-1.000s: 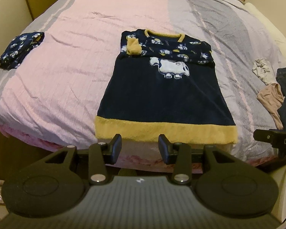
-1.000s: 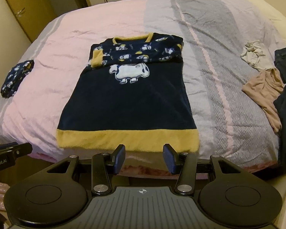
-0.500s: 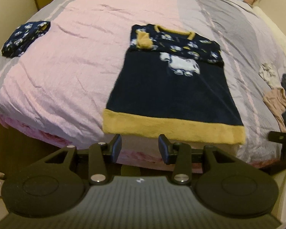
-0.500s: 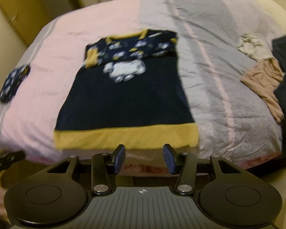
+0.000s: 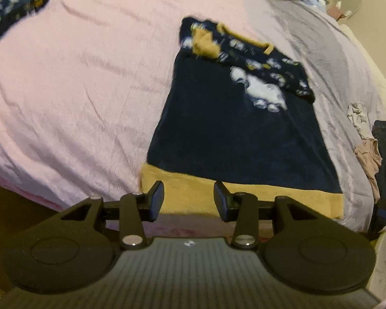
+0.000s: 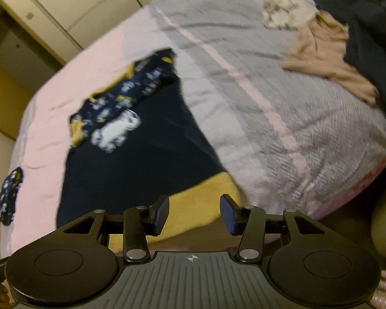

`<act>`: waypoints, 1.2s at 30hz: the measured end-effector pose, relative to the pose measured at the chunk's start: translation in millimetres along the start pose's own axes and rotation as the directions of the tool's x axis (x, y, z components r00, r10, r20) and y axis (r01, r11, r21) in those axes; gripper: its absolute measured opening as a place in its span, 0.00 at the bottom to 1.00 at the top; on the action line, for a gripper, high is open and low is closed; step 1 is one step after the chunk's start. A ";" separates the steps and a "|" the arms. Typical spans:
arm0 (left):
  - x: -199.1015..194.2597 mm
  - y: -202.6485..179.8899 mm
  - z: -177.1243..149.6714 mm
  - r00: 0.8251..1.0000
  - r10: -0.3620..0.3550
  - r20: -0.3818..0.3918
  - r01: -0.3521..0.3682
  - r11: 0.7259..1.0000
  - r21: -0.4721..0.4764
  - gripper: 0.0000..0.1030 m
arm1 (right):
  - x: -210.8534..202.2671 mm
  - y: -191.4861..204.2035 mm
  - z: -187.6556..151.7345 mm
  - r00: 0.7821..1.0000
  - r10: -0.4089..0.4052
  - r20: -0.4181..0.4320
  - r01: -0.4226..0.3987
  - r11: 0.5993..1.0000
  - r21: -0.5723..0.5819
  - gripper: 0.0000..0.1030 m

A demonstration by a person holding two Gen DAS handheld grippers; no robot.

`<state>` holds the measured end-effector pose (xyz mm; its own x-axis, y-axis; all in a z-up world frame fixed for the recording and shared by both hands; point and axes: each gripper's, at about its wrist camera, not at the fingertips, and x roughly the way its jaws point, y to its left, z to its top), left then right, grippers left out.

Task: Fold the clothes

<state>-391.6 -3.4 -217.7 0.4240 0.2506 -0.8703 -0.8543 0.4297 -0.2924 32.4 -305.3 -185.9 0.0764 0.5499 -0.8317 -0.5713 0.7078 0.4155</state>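
Observation:
A navy pyjama top point(image 5: 239, 134) with a yellow hem and a white dog print lies flat on the bed, sleeves folded across the chest. It also shows in the right wrist view point(image 6: 141, 159). My left gripper point(image 5: 189, 200) is open and empty, just above the left part of the yellow hem point(image 5: 193, 195). My right gripper point(image 6: 194, 215) is open and empty, over the right end of the hem point(image 6: 205, 198) near the bed's front edge.
A folded navy patterned garment point(image 5: 15, 10) lies at the bed's far left point(image 6: 10, 195). A beige garment point(image 6: 326, 51), a whitish cloth point(image 6: 283, 10) and dark jeans point(image 6: 368, 20) lie at the right. The bedspread point(image 5: 77, 90) is pink and grey.
Both grippers have moved forward and down to the yellow hem, the left tilting toward its left part, the right toward its right end. Both stay open.

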 end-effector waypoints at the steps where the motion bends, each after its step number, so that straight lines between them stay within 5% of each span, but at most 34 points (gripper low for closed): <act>1: 8.5 7.7 0.9 1.000 -0.009 -0.005 0.009 1.000 -0.015 0.37 | 3.8 -4.1 1.0 1.000 0.012 -0.001 -0.012 1.000 0.017 0.46; 6: 45.4 41.9 0.7 0.998 -0.061 -0.008 0.061 0.996 -0.061 0.38 | 28.2 -22.4 7.6 0.993 0.110 0.040 -0.113 0.991 0.068 0.46; 12: 85.1 75.2 -2.0 0.986 -0.164 -0.010 0.162 0.979 -0.126 0.38 | 80.5 -47.2 7.1 0.995 0.088 -0.038 -0.087 0.996 0.021 0.47; 17: 105.9 86.7 -3.4 0.973 -0.230 0.025 0.231 0.958 -0.170 0.41 | 106.0 -65.5 6.7 0.987 0.155 -0.042 -0.154 0.987 0.038 0.57; 22: 126.1 104.3 -8.8 0.948 -0.314 0.047 0.315 0.914 -0.256 0.44 | 133.6 -78.0 4.2 0.982 0.173 -0.080 -0.169 0.984 0.049 0.60; 26: 133.4 106.1 -11.9 0.909 -0.413 0.047 0.410 0.871 -0.270 0.40 | 147.7 -85.3 -3.7 0.960 0.253 -0.122 -0.243 0.966 0.090 0.60; 29: 136.0 104.4 -10.2 0.920 -0.390 0.049 0.389 0.887 -0.248 0.40 | 148.0 -85.2 -8.6 0.948 0.296 -0.113 -0.286 0.953 0.097 0.60; 33: 145.9 105.1 -10.1 0.907 -0.418 0.058 0.416 0.864 -0.285 0.40 | 154.6 -92.1 -7.4 0.943 0.316 -0.100 -0.300 0.942 0.150 0.59; 34: 147.3 102.8 -9.9 0.901 -0.431 0.051 0.427 0.860 -0.281 0.39 | 156.4 -93.9 -6.2 0.940 0.327 -0.094 -0.308 0.936 0.170 0.59; 36: 148.5 96.8 -9.3 0.889 -0.457 0.030 0.449 0.854 -0.263 0.23 | 156.0 -93.9 -2.6 0.930 0.359 -0.082 -0.338 0.920 0.196 0.52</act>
<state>-414.1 67.4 -379.0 0.7766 0.0521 -0.6278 -0.6186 0.2517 -0.7443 95.8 -287.1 -355.6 -0.2010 0.7290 -0.6543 -0.3917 0.5524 0.7358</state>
